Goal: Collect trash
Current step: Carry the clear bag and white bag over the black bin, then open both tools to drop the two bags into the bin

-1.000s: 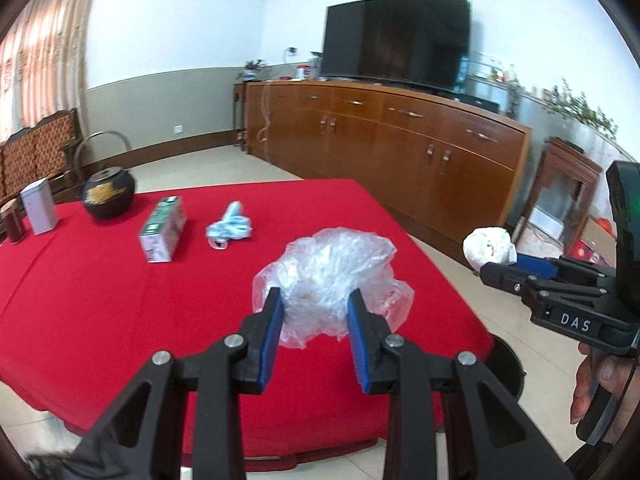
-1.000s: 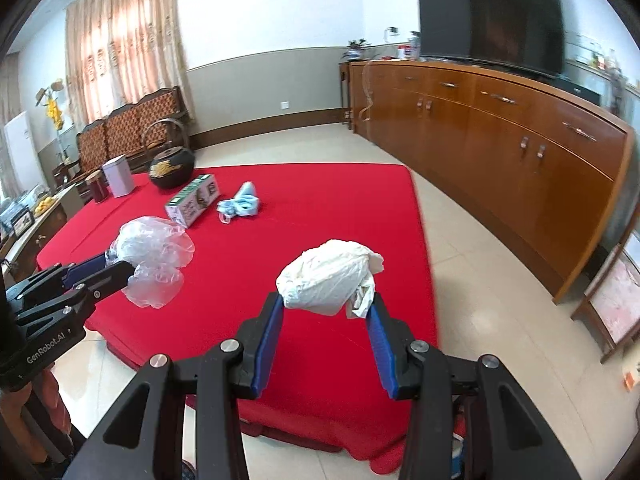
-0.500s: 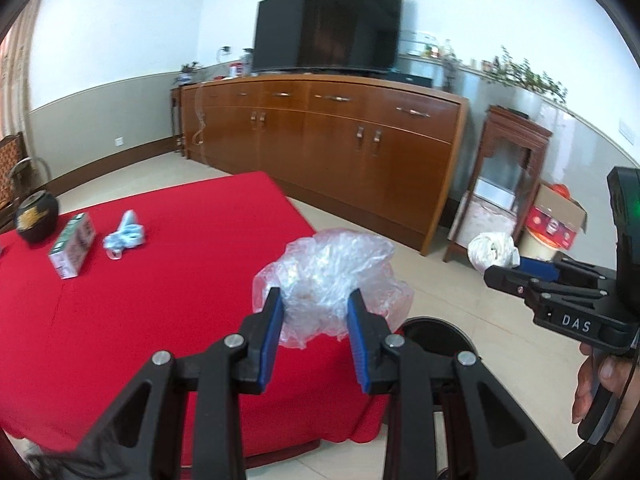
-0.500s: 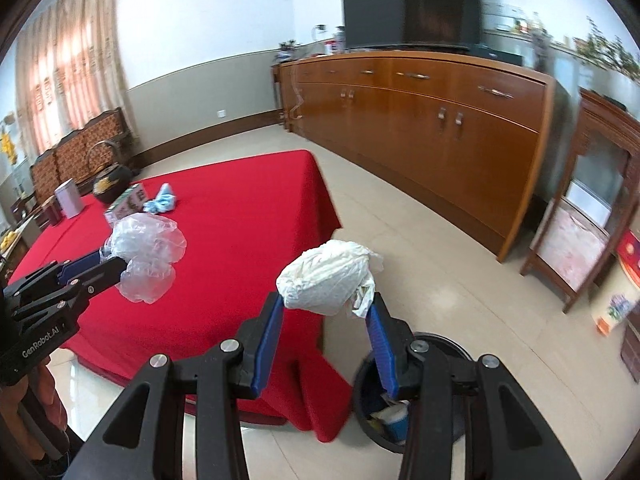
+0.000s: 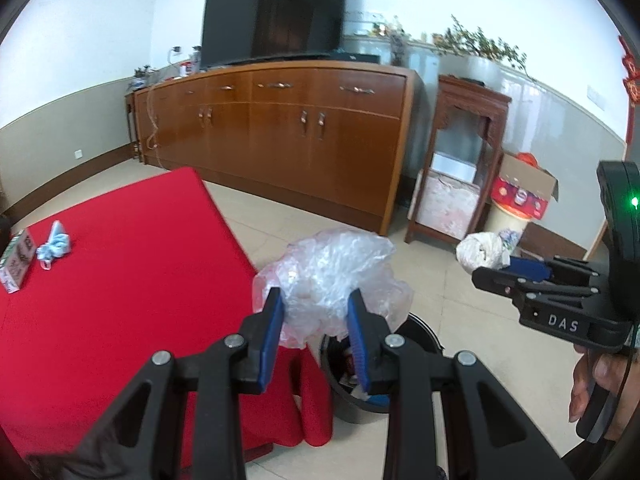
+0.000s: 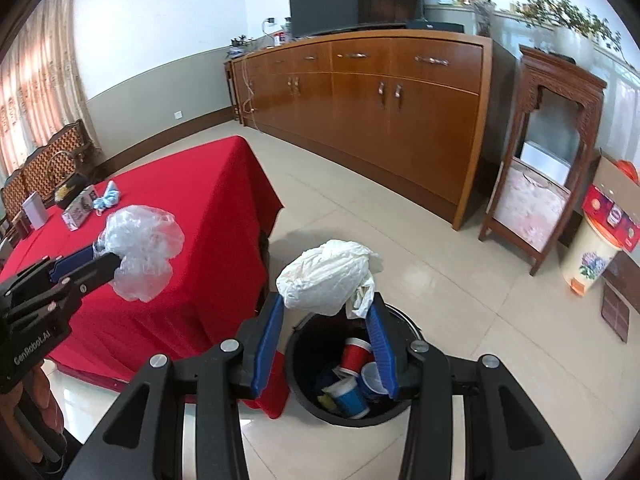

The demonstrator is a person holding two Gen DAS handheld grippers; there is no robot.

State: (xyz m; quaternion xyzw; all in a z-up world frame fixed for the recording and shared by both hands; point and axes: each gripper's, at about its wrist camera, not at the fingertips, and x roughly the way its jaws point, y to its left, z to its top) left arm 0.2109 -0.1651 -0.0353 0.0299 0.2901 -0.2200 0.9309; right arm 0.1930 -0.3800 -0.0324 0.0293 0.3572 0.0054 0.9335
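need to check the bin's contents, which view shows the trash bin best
The right wrist view: the trash bin shows its open mouth with cups inside. The left wrist view shows only part of its rim behind the left tongs.

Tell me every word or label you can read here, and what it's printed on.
"DAS": on the side of the right tongs, seen from the left camera.
"GenRobot.AI": on the side of the left tongs, seen from the right camera.
Green-and-white carton on the red tablecloth: print too small to read.
Red box by the wall: print too blurred to read.
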